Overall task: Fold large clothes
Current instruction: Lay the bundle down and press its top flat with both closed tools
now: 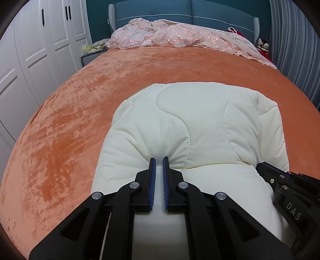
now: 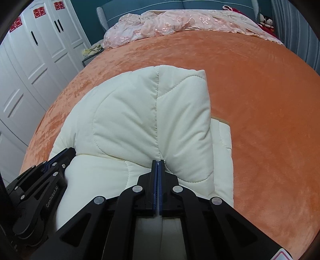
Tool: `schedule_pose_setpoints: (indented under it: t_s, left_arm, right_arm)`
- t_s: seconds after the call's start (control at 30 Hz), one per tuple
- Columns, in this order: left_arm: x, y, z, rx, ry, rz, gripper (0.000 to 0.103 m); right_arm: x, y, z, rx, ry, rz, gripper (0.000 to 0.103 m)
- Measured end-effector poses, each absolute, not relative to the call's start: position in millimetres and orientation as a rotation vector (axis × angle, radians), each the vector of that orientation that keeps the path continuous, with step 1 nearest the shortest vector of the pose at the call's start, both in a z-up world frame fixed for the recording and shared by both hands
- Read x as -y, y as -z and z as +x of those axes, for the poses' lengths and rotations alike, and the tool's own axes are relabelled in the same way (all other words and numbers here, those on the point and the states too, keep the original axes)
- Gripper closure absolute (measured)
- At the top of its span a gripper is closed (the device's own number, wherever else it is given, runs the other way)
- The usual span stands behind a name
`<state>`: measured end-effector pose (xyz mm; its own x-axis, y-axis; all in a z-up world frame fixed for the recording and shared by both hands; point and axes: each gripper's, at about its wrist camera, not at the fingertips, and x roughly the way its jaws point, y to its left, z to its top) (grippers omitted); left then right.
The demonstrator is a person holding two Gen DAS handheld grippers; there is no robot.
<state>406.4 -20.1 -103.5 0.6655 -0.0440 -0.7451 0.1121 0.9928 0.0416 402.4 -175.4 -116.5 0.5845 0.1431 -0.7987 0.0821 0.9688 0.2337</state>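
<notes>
A cream quilted padded garment (image 1: pixel 200 124) lies bunched on the orange bed cover (image 1: pixel 80 100). My left gripper (image 1: pixel 159 160) is shut on a pinch of its near edge, and white fabric fills the narrow gap between the blue pads. In the right wrist view the same garment (image 2: pixel 130 120) rises in a folded hump. My right gripper (image 2: pixel 158 161) is shut on a thin fold of it along a seam. Each gripper shows in the other's view: the right one (image 1: pixel 266 169) at the garment's right edge, the left one (image 2: pixel 64 154) at its left edge.
Crumpled pink lace bedding (image 1: pixel 170 36) lies at the head of the bed against a blue headboard (image 1: pixel 190 12). White wardrobe doors (image 1: pixel 30 60) stand on the left beside a nightstand (image 1: pixel 90 56). A grey curtain (image 1: pixel 296 50) hangs on the right. Orange cover (image 2: pixel 260 100) spreads around the garment.
</notes>
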Motion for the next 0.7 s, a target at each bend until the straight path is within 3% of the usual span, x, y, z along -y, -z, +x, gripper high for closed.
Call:
schedule_pose_setpoints:
  t_s: [0.7]
  left_arm:
    - [28,121,396,-0.718,0.035,0.135,0.099]
  right_arm:
    - [163,132,381,-0.762,0.012,0.173,0.103]
